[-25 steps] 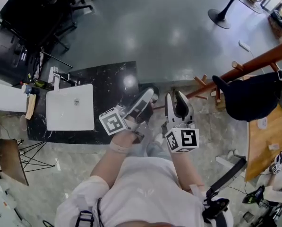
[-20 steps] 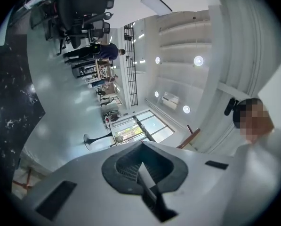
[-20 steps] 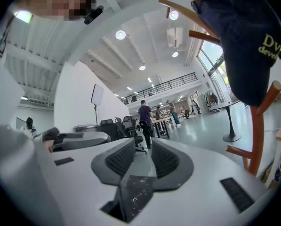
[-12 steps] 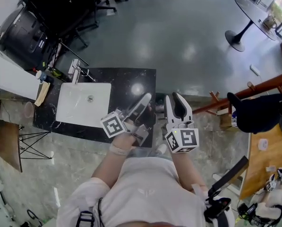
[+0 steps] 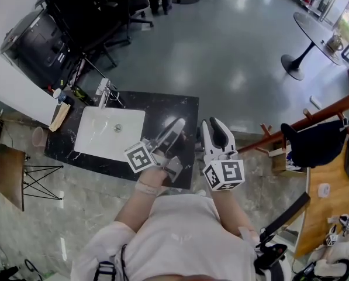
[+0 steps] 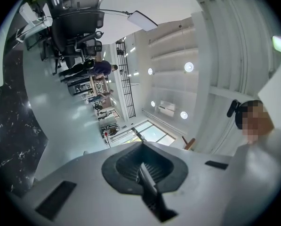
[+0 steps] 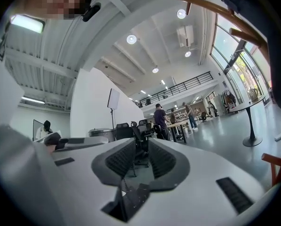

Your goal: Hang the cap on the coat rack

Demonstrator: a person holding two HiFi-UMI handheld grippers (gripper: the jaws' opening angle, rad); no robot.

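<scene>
L gripper (image 5: 177, 123) (image 6: 141, 166): pads pressed flat together, nothing btwn. Held low before chest, tips fwd, over dark counter (image 5: 175, 105).
R gripper (image 5: 214, 127) (image 7: 140, 157): narrow slit btwn pads, empty; office chairs (image 7: 139, 140) seen through gap. Just beside L gripper, apart from it, off counter's R end.
Counter: black marbled top w/ white sink (image 5: 111, 133) inset L, faucet (image 5: 104, 89) at far rim. Directly under/ahead of both grippers.
Coat rack (image 5: 323, 111) (image 7: 211, 6): wooden pole w/ pegs, slanting in at R edge, well apart from R gripper.
Cap (image 5: 314, 145): dark, hung on coat rack, brim toward L. No gripper near it.
Wooden board (image 5: 326, 186): below cap, R edge.
Round table (image 5: 312, 27): far R, on grey floor. More office chairs (image 5: 92, 10) far L.
Vs 1 s ago: sink + counter drifted R and fuller in head view; cap unchanged on rack but looking smaller and lower at R; grippers same pose, same spacing.
</scene>
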